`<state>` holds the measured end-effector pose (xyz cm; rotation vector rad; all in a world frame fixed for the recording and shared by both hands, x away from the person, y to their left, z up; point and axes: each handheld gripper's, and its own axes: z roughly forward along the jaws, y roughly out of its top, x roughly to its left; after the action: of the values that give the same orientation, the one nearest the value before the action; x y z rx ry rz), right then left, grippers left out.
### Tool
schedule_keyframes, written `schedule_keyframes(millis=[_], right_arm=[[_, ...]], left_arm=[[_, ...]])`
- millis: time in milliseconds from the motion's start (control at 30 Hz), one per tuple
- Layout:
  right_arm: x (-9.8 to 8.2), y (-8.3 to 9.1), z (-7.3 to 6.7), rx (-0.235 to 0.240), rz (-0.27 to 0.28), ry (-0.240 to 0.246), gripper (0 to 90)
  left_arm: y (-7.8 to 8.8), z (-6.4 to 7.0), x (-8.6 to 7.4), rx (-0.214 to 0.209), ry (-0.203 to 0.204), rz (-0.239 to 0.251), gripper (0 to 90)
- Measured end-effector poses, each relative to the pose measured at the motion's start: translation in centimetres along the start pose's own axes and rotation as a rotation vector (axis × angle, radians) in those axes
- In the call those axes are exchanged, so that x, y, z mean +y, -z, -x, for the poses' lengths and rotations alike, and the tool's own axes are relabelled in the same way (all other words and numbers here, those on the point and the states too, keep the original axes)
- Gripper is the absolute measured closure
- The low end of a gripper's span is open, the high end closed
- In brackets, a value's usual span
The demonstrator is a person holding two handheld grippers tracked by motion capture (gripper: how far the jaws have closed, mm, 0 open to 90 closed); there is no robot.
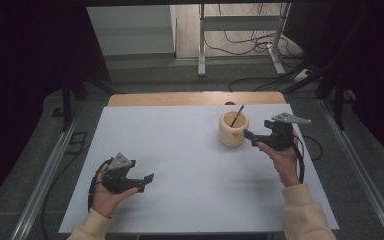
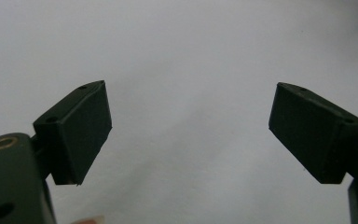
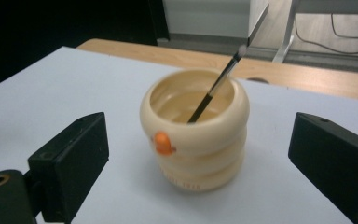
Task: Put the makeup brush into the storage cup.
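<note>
A cream ribbed cup (image 1: 232, 129) (image 3: 195, 129) with an orange knob on its side stands upright on the white table top (image 1: 180, 160). A thin black pen (image 1: 237, 115) (image 3: 219, 80) leans inside it, its top sticking out past the rim. My right gripper (image 1: 247, 136) (image 3: 198, 154) is open just right of the cup, its jaws set wide on either side of the cup without touching it. Near the table's front left, my left gripper (image 1: 147, 182) (image 2: 191, 135) is open over bare table, nothing between its jaws.
A wooden strip (image 1: 195, 98) edges the table's far side. Beyond it stand a metal frame (image 1: 240, 30) and loose cables (image 1: 250, 47) on the floor. Metal rails (image 1: 45, 175) run along both sides of the table.
</note>
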<state>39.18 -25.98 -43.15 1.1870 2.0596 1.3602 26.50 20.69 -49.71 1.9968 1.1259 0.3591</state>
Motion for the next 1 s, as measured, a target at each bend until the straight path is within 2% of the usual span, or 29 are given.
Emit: schedule_keyframes(millis=[400, 667, 1000], right_arm=[[-3.6, 2.5, -0.3, 0.05, -0.084, 0.046, 6.2], [-6.5, 4.1, 0.2, 0.07, -0.137, 0.044, 7.1], [-9.1, 5.4, 1.1, 0.066, -0.185, 0.04, 7.9]], left_arm=[[-0.1, 0.0, 0.0, 0.002, -0.002, -0.006, 13.7], [-0.2, 0.1, 0.0, 0.001, -0.006, -0.008, 13.7], [-0.3, 0.1, 0.0, 0.004, -0.009, -0.01, 13.7]])
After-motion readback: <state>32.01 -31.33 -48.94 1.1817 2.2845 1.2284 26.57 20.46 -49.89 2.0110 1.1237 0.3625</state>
